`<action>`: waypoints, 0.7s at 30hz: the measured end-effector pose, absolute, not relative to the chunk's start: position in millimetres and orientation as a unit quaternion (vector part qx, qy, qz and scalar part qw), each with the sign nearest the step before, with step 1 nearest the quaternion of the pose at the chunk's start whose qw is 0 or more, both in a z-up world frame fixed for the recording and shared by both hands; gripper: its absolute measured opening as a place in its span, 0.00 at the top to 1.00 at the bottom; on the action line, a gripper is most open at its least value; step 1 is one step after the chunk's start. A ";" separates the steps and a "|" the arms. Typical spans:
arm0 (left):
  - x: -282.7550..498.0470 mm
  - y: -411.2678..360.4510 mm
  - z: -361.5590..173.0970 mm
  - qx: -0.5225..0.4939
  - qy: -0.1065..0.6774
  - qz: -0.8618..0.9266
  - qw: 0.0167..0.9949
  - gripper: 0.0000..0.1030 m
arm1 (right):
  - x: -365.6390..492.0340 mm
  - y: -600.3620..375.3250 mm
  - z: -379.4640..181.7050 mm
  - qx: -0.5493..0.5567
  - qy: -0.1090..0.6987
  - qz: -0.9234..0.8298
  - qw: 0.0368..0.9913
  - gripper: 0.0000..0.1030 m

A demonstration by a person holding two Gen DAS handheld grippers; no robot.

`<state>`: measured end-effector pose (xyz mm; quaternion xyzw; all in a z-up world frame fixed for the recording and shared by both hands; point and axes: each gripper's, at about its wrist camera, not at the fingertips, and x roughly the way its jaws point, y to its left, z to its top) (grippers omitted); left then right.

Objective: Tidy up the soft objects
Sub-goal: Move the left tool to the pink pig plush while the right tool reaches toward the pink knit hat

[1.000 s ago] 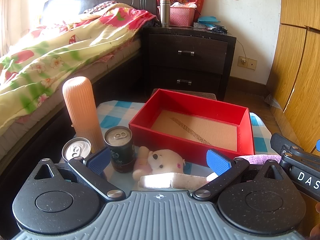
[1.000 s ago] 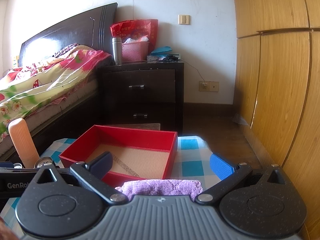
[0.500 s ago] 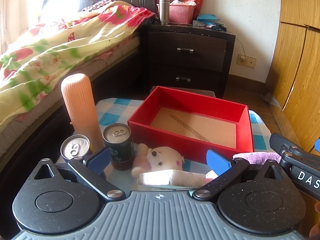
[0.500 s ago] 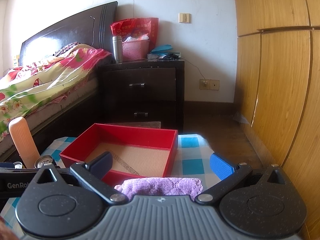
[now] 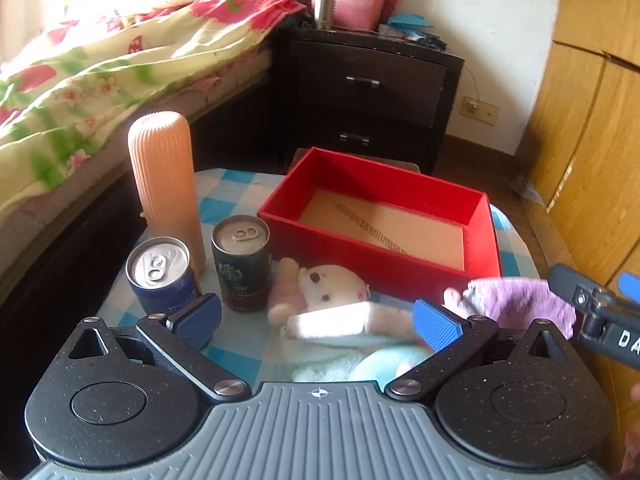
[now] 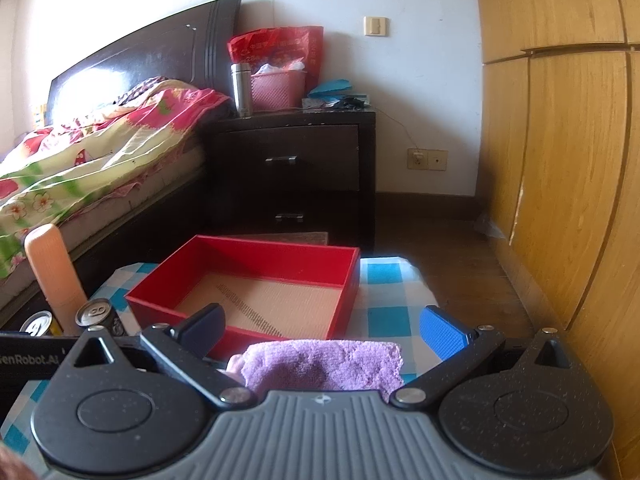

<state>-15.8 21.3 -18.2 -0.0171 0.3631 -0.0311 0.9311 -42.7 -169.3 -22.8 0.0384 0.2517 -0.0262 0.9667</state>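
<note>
On the bench, purple towel [image 6: 324, 364] lies crosswise between right tongs [image 6: 324, 330], spread wide; left tongs [image 5: 316, 320] likewise unclenched, farther.

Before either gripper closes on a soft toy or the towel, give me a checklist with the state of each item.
1. Red box empty, ready to receive: ok.
2. Left gripper open: ok.
3. Plush bear between the left fingers: cannot tell, it seems just ahead of them.
4. Right gripper open: ok.
5. Purple towel within the right gripper's span: ok.
6. Two cans clear of the left gripper: not ok, they stand close beside the bear.
</note>
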 end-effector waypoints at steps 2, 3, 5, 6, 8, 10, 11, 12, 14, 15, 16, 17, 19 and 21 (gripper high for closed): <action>-23.2 23.2 -25.0 0.005 0.360 -0.028 0.933 0.05 | -44.9 -170.1 -25.0 0.027 0.259 -0.015 0.965 0.18; -25.1 23.9 -29.9 0.014 0.362 -0.026 0.932 0.05 | -45.9 -170.4 -27.0 0.021 0.263 -0.015 0.964 0.18; -24.8 25.3 -39.1 0.017 0.380 -0.030 0.924 0.05 | -45.8 -172.1 -31.7 0.017 0.273 -0.016 0.962 0.18; -23.6 25.2 -42.1 0.016 0.390 -0.039 0.920 0.06 | -44.6 -172.9 -34.1 0.018 0.282 -0.014 0.959 0.18; -23.9 24.3 -42.8 0.011 0.397 -0.052 0.916 0.06 | -43.6 -173.9 -38.9 0.020 0.295 -0.011 0.955 0.18; -26.7 21.0 -38.8 0.014 0.388 -0.057 0.920 0.06 | -43.4 -172.8 -41.2 0.014 0.299 -0.012 0.954 0.18; -27.5 19.2 -37.2 0.018 0.384 -0.058 0.921 0.06 | -43.0 -172.2 -41.9 0.010 0.299 -0.011 0.954 0.18; -28.3 17.3 -35.8 0.022 0.381 -0.057 0.923 0.06 | -42.8 -171.9 -42.3 0.008 0.300 -0.010 0.954 0.18; -28.5 15.2 -35.1 0.026 0.381 -0.056 0.923 0.06 | -42.6 -171.5 -43.4 0.009 0.303 -0.009 0.953 0.18; -27.6 15.1 -35.9 0.025 0.382 -0.056 0.922 0.06 | -42.7 -170.9 -43.9 0.008 0.305 -0.008 0.952 0.18; -26.9 15.2 -36.6 0.022 0.385 -0.056 0.921 0.05 | -42.7 -169.9 -44.3 0.006 0.306 -0.007 0.952 0.18; -25.9 15.5 -37.7 0.020 0.390 -0.056 0.919 0.05 | -42.3 -168.3 -44.4 0.002 0.306 -0.006 0.952 0.18; -23.7 17.9 -40.3 0.014 0.400 -0.056 0.915 0.05 | -41.3 -165.6 -45.8 -0.005 0.310 -0.004 0.951 0.18; -22.3 21.2 -42.7 0.007 0.411 -0.059 0.910 0.05 | -40.3 -165.6 -47.8 -0.007 0.318 -0.003 0.948 0.18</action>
